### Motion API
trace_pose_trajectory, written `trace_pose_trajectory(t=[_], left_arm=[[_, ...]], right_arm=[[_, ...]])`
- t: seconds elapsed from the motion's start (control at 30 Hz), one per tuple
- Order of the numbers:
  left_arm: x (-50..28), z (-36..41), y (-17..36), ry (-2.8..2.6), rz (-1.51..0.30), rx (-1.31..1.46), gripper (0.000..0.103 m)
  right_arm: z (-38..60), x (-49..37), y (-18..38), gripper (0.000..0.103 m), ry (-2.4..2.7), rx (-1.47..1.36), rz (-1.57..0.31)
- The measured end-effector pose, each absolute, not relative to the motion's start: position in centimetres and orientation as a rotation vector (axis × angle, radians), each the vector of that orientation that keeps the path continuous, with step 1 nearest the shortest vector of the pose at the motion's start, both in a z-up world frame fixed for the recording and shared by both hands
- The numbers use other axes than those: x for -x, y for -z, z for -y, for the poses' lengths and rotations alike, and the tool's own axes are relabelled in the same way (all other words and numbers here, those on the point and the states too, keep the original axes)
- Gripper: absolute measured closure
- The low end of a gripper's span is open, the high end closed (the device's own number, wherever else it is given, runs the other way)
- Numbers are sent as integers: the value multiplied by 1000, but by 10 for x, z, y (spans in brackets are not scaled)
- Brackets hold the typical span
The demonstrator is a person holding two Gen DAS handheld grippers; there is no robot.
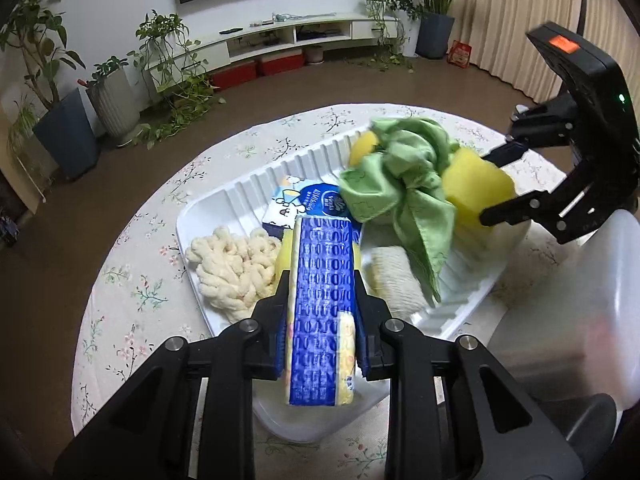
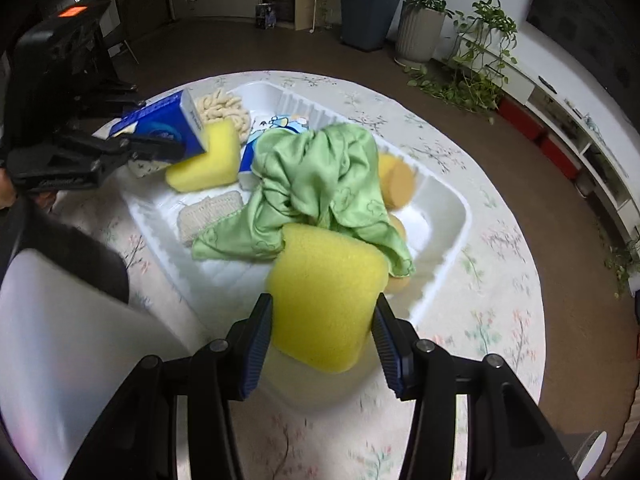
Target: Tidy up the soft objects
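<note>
A white ribbed tray (image 1: 280,168) (image 2: 448,200) on the round table holds a crumpled green cloth (image 1: 404,168) (image 2: 320,176), a cream knotted rope bundle (image 1: 232,268) (image 2: 224,112), a cream knit roll (image 1: 396,280) (image 2: 208,212), a second tissue pack (image 1: 304,200) and yellow sponges (image 2: 208,156). My left gripper (image 1: 322,288) is shut on a blue tissue pack (image 1: 320,304) (image 2: 168,128), held above the tray's near end. My right gripper (image 2: 322,320) is shut on a yellow sponge (image 2: 326,296) (image 1: 476,188) over the tray's edge.
The table carries a floral cloth (image 1: 132,280). A white chair back (image 1: 576,320) (image 2: 60,340) stands beside the table. Potted plants (image 1: 68,120), a low white TV shelf (image 1: 280,40) and curtains line the room beyond.
</note>
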State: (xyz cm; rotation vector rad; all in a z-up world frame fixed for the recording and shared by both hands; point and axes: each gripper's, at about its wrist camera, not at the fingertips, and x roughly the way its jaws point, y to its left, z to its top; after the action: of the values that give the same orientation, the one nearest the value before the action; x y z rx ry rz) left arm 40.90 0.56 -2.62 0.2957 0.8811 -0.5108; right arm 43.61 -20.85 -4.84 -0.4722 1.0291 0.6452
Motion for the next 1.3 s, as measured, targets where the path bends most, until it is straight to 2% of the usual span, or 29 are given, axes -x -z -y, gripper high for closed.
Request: trace_pose_trajectory(t=[0.13, 0.17, 0.27, 0.3, 0.4, 0.53, 0.77, 0.83, 0.87, 1.03, 1.1, 1.3], left_arm=[[-413, -6, 29, 508, -903, -270, 76], [-414, -7, 31, 506, -913, -263, 70], [-415, -7, 37, 501, -928, -264, 37], [-415, -7, 38, 501, -933, -264, 31], [-413, -8, 37, 489, -928, -262, 21], [-414, -17, 27, 477, -904, -219, 20], [-411, -23, 22, 457, -894, -208, 19], [-411, -26, 19, 449, -884, -209, 15], [-410, -29, 17, 445, -878, -203, 10], [-407, -42, 4, 398, -839, -169, 9], [-404, -53, -3, 366, -815, -137, 5], [-382, -73, -23, 283, -763, -67, 1]], right_arm=[[204, -444, 58, 49, -626, 485, -1041], [203, -443, 61, 48, -621, 497, -1045], [207, -441, 62, 46, -617, 484, -1032], [209, -441, 61, 46, -616, 476, -1028], [213, -441, 56, 35, -607, 459, -1014], [219, -435, 44, 23, -614, 430, -971], [224, -434, 33, 15, -606, 419, -932], [227, -432, 32, 12, -603, 415, -923], [229, -432, 30, 10, -600, 410, -917], [243, -428, 18, 1, -582, 362, -879], [252, -429, 12, 0, -560, 334, -863], [280, -423, -7, 0, -471, 258, -826]])
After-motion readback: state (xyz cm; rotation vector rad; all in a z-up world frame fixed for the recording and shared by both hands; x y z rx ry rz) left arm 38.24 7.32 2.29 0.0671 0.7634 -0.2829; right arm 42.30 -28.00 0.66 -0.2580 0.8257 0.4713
